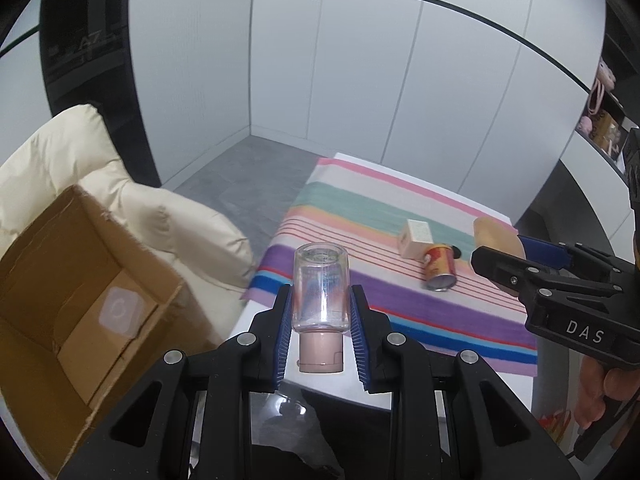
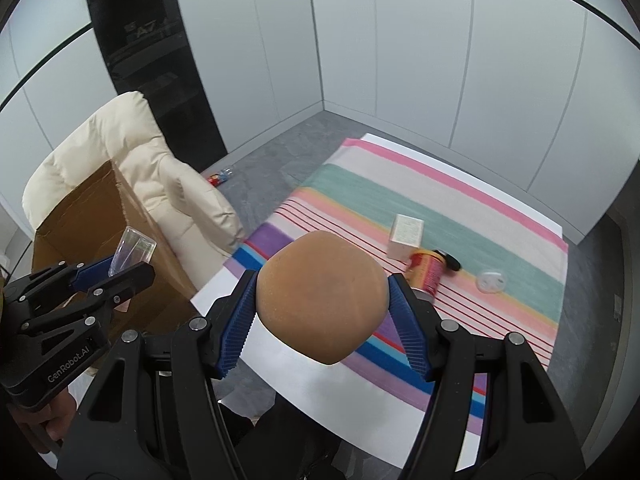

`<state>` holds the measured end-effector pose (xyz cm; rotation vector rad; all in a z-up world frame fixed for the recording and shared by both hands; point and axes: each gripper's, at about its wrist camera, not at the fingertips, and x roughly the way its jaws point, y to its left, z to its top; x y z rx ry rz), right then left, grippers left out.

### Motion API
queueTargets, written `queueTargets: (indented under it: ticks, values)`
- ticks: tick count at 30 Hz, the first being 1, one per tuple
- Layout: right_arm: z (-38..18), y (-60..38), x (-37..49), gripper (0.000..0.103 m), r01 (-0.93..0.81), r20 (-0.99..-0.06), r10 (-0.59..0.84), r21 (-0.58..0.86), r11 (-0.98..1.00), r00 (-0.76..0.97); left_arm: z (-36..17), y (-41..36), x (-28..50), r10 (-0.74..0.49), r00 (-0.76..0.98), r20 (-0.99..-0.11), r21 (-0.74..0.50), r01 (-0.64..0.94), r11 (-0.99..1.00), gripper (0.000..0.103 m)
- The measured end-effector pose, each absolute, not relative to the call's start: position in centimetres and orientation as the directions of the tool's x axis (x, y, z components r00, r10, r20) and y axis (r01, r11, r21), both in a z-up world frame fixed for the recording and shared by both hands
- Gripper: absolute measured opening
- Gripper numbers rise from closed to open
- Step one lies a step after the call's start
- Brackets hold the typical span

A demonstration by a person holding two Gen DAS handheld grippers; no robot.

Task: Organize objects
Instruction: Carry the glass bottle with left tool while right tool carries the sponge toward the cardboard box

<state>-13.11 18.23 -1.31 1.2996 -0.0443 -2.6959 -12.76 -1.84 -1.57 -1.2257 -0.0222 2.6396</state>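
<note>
Left gripper [image 1: 320, 320], bottom centre of its view, fingers clamped on a clear bottle [image 1: 320, 288] w/ pink cap toward the camera. Right gripper [image 2: 322, 322], fingers partly apart, grips a round tan bun [image 2: 322, 296] at frame centre. Open cardboard box [image 1: 76, 292] at left. Can [image 1: 439, 270] & small carton [image 1: 416, 238] lie on striped cloth [image 1: 360, 208] over the tabletop, right of centre.

Each hand-held gripper is a black plastic frame with triangular cut-outs and round silver screw heads along its arms. The left hand-held gripper [image 1: 320, 334] carries ribbed blue pads [image 1: 283, 340] inside its two fingers and white "GenRobot.AI" lettering on its side. The right hand-held gripper [image 2: 322, 320] has matching blue ribbed pads [image 2: 236, 332] and white letters "DAS" on its side.
</note>
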Motion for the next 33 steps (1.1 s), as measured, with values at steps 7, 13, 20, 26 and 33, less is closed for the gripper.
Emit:
queueTargets:
  ticks: [7,13,20,26,33]
  values:
    - [-1.2,15.0,-13.9,0.067,0.178,-0.772,-0.18,0.087,-0.98,-0.609,-1.5,-5.4,-12.6,0.174,-0.636,-0.752,-0.114,-0.135,-0.984,0.028]
    - [-1.1,12.1,-14.5,0.067,0.224,-0.769,-0.208,0.086,-0.971,-0.605,-1.6,-8.2,-12.2,0.133,-0.644,-0.753,-0.109,-0.077,-0.991,0.028]
    - [-0.9,7.9,-15.1,0.067,0.292,-0.762,-0.25,0.084,-0.953,-0.598,-1.7,-12.0,-11.4,0.082,-0.648,-0.757,-0.105,-0.003,-0.994,0.028]
    - [-0.8,4.3,-15.1,0.067,0.355,-0.756,-0.282,0.071,-0.932,-0.59,-1.7,-15.4,-10.6,0.039,-0.649,-0.76,-0.107,0.065,-0.992,0.028]
    - [-0.6,0.5,-15.1,0.068,0.415,-0.753,-0.324,0.075,-0.907,-0.572,-1.8,-18.7,-9.4,-0.003,-0.648,-0.762,-0.1,0.122,-0.988,0.028]
